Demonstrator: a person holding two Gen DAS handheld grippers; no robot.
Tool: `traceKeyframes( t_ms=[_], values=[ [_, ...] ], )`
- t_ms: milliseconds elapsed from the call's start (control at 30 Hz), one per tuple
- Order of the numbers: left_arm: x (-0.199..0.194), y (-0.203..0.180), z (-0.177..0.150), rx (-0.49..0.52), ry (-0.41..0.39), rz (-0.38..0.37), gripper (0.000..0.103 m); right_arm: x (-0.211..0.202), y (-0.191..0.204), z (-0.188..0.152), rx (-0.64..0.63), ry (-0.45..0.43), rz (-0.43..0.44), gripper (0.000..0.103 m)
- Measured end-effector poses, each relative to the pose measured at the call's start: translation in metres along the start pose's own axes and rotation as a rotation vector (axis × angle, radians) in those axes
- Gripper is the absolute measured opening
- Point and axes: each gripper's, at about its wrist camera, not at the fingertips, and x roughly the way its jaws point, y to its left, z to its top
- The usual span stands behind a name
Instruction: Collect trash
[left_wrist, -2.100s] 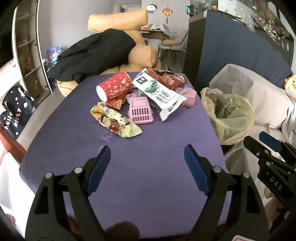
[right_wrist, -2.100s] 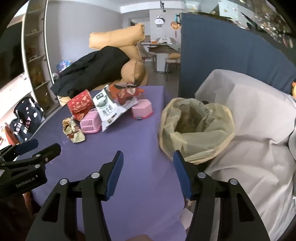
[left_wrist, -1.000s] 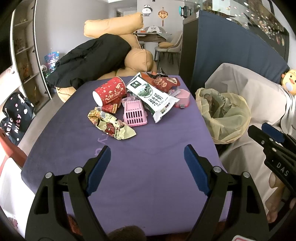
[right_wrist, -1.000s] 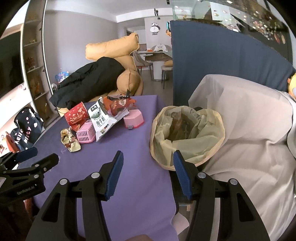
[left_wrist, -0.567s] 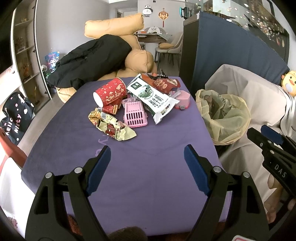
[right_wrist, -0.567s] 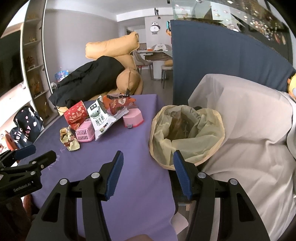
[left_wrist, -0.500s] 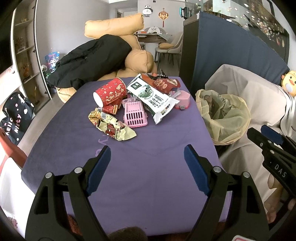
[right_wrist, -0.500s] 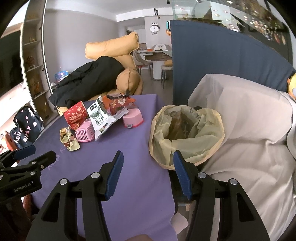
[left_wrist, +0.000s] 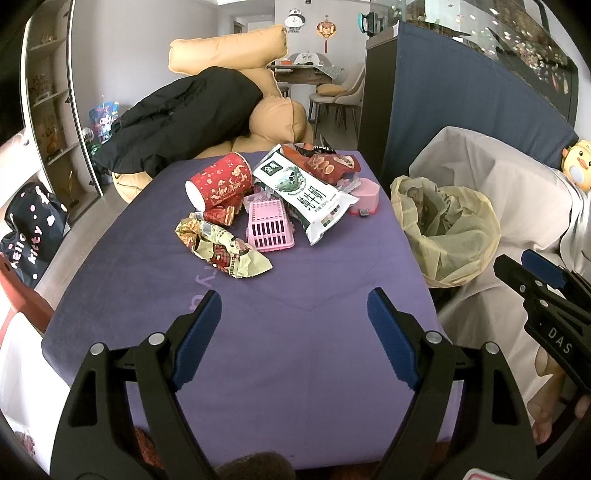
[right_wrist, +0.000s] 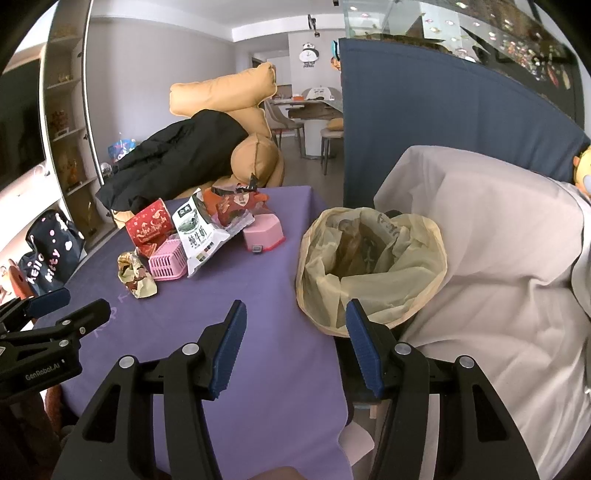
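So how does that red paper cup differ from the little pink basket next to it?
The red paper cup lies on its side, mouth toward the camera; the pink basket appears overturned. The cup is round with gold patterning; the basket is boxy, plain and slotted. Both sit in the litter pile on the purple table.

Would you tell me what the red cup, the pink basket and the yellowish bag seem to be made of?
Red cup: probably paper, matte printed wall, plain white base. Pink basket: likely rigid moulded plastic, slotted, slight sheen. Yellowish bag: apparently thin plastic film, translucent and crinkled.
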Motion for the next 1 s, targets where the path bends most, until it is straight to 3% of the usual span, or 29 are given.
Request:
traceKeyframes(
  t_ms=[1000],
  values=[
    [0.0001, 0.0001, -0.0004, 0.0, 0.0, -0.001, 0.077, 0.0015, -0.0013, -0.0009, -0.002, 0.002, -0.002, 0.053]
  ],
)
